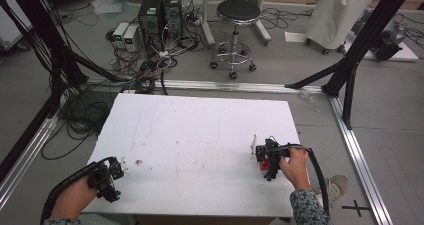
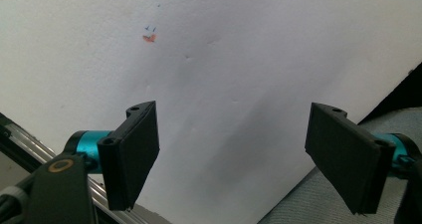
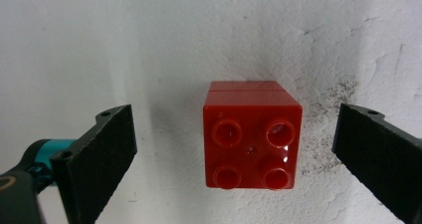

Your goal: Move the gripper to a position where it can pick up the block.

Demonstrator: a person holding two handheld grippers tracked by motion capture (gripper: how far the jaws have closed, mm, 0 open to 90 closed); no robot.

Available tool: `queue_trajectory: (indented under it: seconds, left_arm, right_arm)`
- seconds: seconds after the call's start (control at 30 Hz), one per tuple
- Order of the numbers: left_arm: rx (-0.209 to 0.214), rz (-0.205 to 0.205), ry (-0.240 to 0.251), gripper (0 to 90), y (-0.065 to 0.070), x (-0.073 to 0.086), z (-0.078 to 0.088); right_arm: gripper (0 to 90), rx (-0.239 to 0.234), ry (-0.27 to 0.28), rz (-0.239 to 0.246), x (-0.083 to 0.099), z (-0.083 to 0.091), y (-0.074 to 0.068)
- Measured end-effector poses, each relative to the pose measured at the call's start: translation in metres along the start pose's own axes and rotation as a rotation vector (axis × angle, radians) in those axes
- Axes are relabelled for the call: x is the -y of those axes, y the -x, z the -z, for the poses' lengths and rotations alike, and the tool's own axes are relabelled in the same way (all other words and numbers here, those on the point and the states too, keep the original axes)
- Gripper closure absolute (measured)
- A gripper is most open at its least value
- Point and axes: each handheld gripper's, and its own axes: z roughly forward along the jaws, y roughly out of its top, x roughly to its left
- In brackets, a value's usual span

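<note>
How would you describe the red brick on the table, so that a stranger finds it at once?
Start at the white table and go to its right side, where the right claw hangs open. The red brick lies between its black jaws, untouched. It is the sole red object there, with four round studs.

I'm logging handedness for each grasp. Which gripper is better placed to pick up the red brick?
Right. The right gripper has its jaws open on either side of the red brick, apart from it. The left gripper, also open, sits near the white table's opposite corner with bare surface between its jaws.
</note>
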Motion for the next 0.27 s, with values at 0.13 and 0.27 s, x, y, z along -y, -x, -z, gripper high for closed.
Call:
queue_trajectory:
  seconds: [0.13,0.27]
  left_arm:
    - [-0.003,0.001,0.0,21.5,-0.0003,0.0002,0.0003]
    - [-0.006,-0.003,0.003,21.6,-0.0007,-0.0003,0.0006]
  right_arm:
    - [2.9,0.002,0.001,-0.006,-0.0001,-0.0002,-0.0003]
    - [2.9,0.011,0.004,-0.009,0.0012,0.0007,-0.0012]
